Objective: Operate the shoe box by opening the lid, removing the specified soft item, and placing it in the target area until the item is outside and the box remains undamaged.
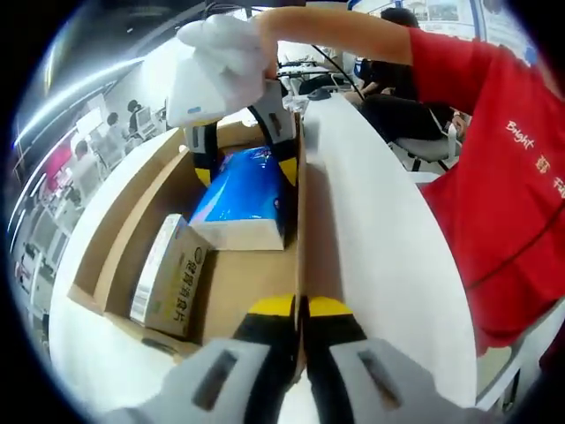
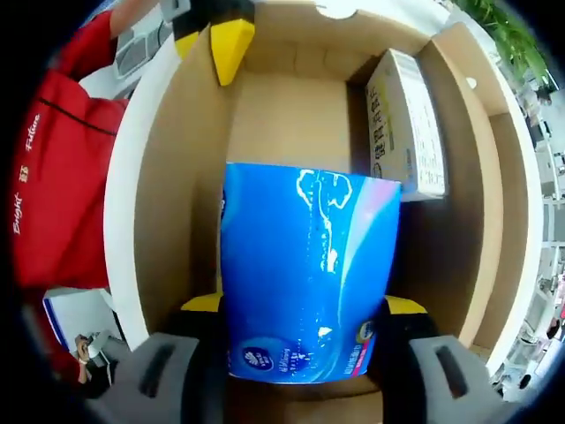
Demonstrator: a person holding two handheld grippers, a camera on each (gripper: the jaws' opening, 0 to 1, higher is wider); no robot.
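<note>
- The blue tissue pack [image 2: 305, 274] fills the middle of the right gripper view, lying inside the open shoe box [image 2: 168, 185]; in the left gripper view the same pack [image 1: 240, 196] sits in the centre of the frame, toward the far end of the box [image 1: 119, 238].
- The right tool [image 2: 305, 309] pinches the pack, one yellow-tipped jaw pressed to each of its sides at the lower part of the frame.
- In the left gripper view that right tool [image 1: 245, 163] reaches down from the upper middle, held by a white-gloved hand [image 1: 231, 44], its yellow pads against the pack's two sides.
- A small white carton [image 2: 406, 110] with printed text lies in the upper right of the right gripper view, against the box wall and just beside the pack; in the left gripper view the carton [image 1: 168, 276] is at the lower left, near the pack.
- The left tool [image 1: 300, 309] rises from the bottom of its view, jaws pressed together on the cardboard wall where the white lid [image 1: 371, 238] stands open to the right.
- In the right gripper view the left tool's yellow tip [image 2: 231, 44] shows at the upper left on the box rim.
- A red sleeve and shirt [image 1: 508, 168] fill the right edge of the left gripper view.
</note>
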